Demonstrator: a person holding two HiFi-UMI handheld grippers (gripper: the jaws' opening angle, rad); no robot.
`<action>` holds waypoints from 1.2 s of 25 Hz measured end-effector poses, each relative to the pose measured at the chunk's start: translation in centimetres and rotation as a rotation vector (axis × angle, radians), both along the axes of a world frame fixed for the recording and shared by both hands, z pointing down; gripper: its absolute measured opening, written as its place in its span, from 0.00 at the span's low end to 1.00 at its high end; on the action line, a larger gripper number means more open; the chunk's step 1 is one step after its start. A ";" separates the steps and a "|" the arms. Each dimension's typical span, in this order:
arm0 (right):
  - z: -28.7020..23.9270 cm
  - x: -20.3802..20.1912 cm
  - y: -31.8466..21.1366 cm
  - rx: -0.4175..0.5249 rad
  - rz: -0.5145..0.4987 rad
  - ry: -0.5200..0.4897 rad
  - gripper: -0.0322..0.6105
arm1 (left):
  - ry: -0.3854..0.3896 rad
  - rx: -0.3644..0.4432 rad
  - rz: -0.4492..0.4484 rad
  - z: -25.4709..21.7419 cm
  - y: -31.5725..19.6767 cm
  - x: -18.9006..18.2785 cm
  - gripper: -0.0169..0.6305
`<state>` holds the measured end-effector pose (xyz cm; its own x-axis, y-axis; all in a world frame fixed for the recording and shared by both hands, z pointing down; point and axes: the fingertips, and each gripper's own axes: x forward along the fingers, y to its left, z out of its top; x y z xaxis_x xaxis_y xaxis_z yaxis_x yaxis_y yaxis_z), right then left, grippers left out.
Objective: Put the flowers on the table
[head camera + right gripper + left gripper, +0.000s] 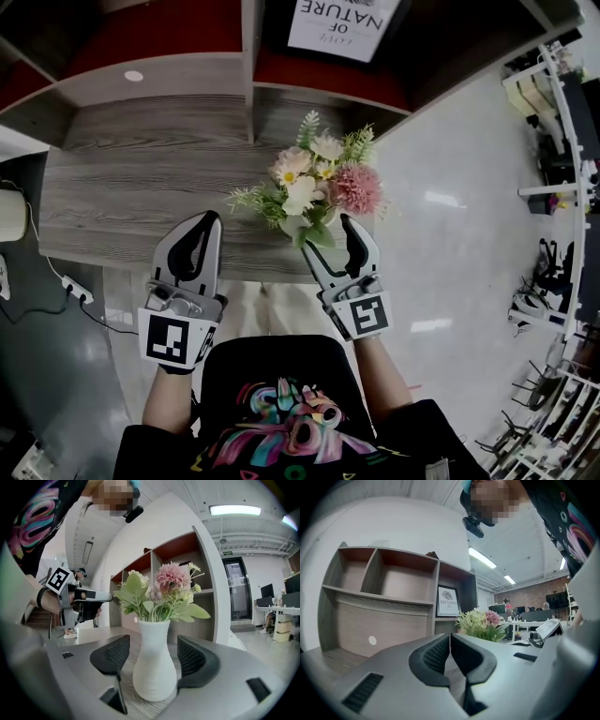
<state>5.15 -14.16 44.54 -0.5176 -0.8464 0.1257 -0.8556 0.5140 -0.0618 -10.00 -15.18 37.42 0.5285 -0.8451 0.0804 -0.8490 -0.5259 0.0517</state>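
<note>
A bunch of pink, white and green flowers [314, 187] stands in a white vase [153, 667] near the front right corner of the grey wooden table [141, 187]. The vase rests upright on the tabletop. My right gripper [326, 234] is open, with one jaw on each side of the vase and a gap between each pad and it. The left gripper [202, 225] hovers shut over the table's front edge, left of the flowers, holding nothing. From the left gripper view the flowers [480, 623] show beyond the closed fingertips.
An open shelf unit [187, 84] with red backing stands at the table's far side, holding a framed sign [337, 23]. A cable and power strip [75, 291] lie on the floor at left. Metal racks [562, 187] line the right.
</note>
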 end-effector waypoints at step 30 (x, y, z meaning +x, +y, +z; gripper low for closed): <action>-17.2 0.4 0.7 0.149 -0.055 -0.049 0.28 | 0.030 0.116 -0.057 -9.1 1.3 -3.0 0.07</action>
